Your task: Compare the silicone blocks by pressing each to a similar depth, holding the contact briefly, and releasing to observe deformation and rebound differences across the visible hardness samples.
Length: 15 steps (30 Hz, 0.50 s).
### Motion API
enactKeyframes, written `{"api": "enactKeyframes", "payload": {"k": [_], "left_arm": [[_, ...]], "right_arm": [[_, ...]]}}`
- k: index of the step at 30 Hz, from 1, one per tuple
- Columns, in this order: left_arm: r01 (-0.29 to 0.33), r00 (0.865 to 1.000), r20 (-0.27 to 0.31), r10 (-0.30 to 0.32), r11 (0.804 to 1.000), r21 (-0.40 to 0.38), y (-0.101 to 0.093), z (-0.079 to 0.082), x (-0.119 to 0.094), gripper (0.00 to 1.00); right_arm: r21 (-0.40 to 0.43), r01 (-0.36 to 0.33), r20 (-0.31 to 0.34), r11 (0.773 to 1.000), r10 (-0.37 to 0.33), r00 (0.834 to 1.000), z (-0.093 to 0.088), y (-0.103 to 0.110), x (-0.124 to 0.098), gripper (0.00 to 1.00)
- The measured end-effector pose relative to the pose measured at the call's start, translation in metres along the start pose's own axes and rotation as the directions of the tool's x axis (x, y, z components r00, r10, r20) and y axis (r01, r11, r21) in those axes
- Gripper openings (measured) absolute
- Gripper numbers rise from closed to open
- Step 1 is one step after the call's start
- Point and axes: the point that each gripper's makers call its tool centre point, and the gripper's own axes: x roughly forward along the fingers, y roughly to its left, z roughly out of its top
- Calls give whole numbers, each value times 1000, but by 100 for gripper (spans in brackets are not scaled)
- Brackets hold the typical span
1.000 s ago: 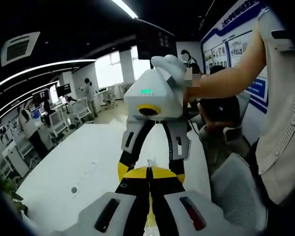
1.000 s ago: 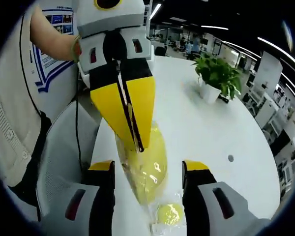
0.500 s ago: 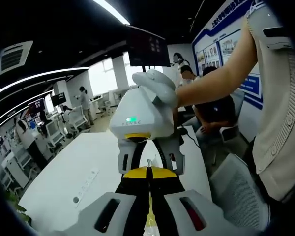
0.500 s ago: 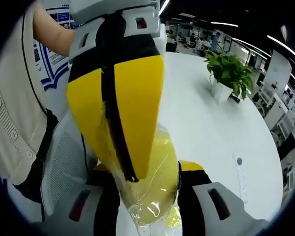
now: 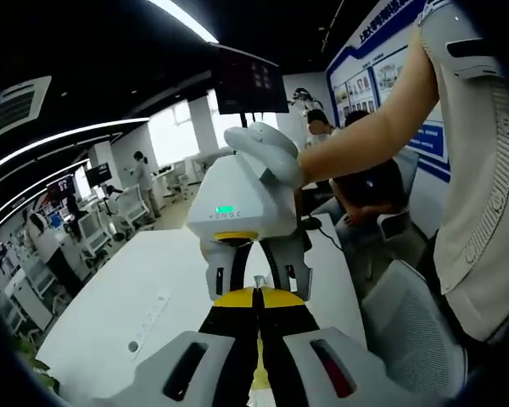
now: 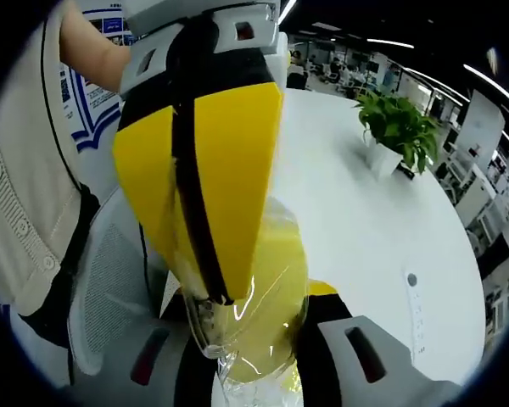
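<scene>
My left gripper (image 5: 256,298) has its jaws closed flat together on the upper edge of a clear plastic bag (image 6: 246,339); a sliver of that film stands up between the tips in the left gripper view. In the right gripper view, the same gripper (image 6: 216,297) comes in from above, yellow jaw faces shut on the bag's wrinkled top.

The bag hangs below that grip and holds a yellow silicone block (image 6: 276,297). The block sits between the two jaws of my right gripper (image 6: 254,318). Those jaws stand apart on either side of the bag. I cannot tell whether their pads touch the film or the block.

In the left gripper view, the right gripper (image 5: 256,270) faces me just beyond my jaw tips, with a hand (image 5: 276,153) on top of its white housing.

The white worktop (image 6: 356,195) lies beneath and behind the bag. A potted plant (image 6: 399,131) stands on it well apart from the bag. A grey mesh chair (image 6: 110,280) sits beside the worktop edge, next to the person's beige sleeve (image 6: 17,212).
</scene>
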Motion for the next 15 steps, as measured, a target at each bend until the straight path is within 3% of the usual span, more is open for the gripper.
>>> {"api": "enactKeyframes", "payload": {"k": [6, 15], "left_arm": [[-8, 1000, -9, 8, 1000, 24, -2, 0, -3, 0], [-1, 1000, -13, 2, 999, 40, -4, -1, -3, 0]], "right_arm": [[-33, 41, -14, 999, -42, 999, 0, -1, 0, 23], [41, -4, -49, 999, 6, 999, -6, 10, 0, 17]]}}
